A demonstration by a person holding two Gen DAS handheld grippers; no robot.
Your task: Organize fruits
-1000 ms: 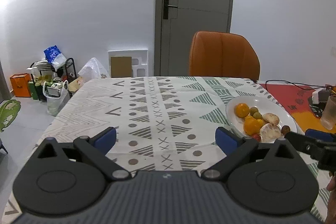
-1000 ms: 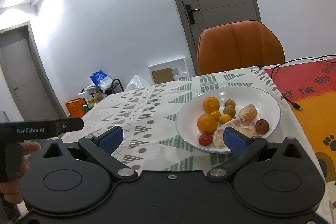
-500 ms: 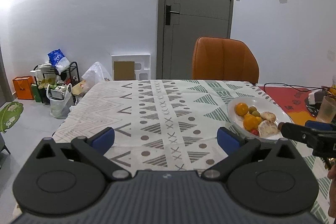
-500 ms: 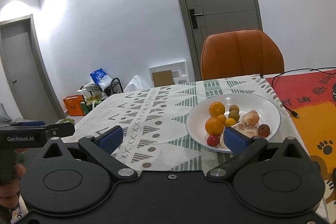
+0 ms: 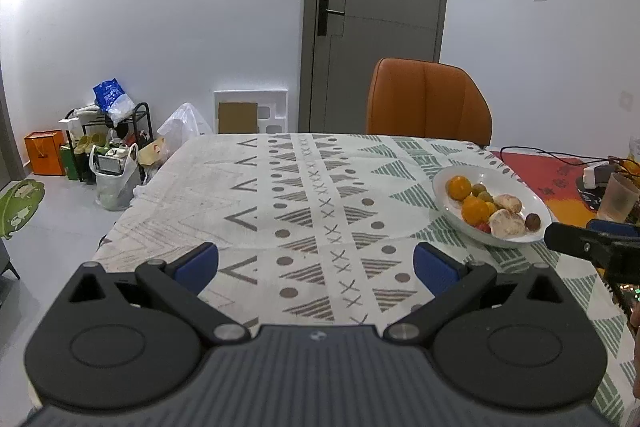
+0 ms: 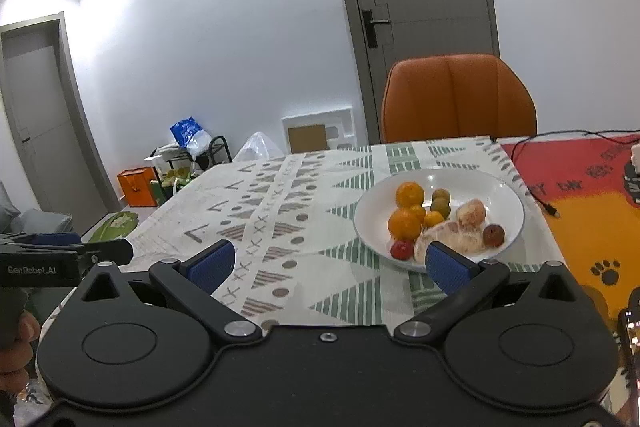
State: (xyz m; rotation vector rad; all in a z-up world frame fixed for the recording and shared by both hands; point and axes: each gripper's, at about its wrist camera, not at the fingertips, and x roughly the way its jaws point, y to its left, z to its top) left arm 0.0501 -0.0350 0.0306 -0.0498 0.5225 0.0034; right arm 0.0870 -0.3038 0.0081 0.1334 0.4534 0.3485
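A white bowl [image 6: 508, 195] [image 5: 520, 187] on the patterned tablecloth holds several fruits: oranges [image 6: 409, 194] [image 5: 458, 187], small green fruits [image 6: 441, 203], peeled citrus pieces [image 6: 456, 237] [image 5: 507, 223], a red fruit [image 6: 402, 249] and a brown one [image 6: 493, 235]. My right gripper [image 6: 327, 266] is open, held above the table's near edge, its right pad just in front of the bowl. My left gripper [image 5: 316, 263] is open over the bare cloth, left of the bowl. Nothing is between either pair of fingers.
An orange chair [image 5: 428, 103] stands at the table's far side before a grey door [image 5: 376, 15]. A red-orange mat [image 6: 592, 195] with a cable lies right of the bowl, with a frosted cup [image 5: 620, 197]. Bags and a rack [image 5: 108, 139] clutter the floor left.
Both grippers have pulled back and risen, so the bowl looks smaller and farther. Both stay open and nothing was picked up.
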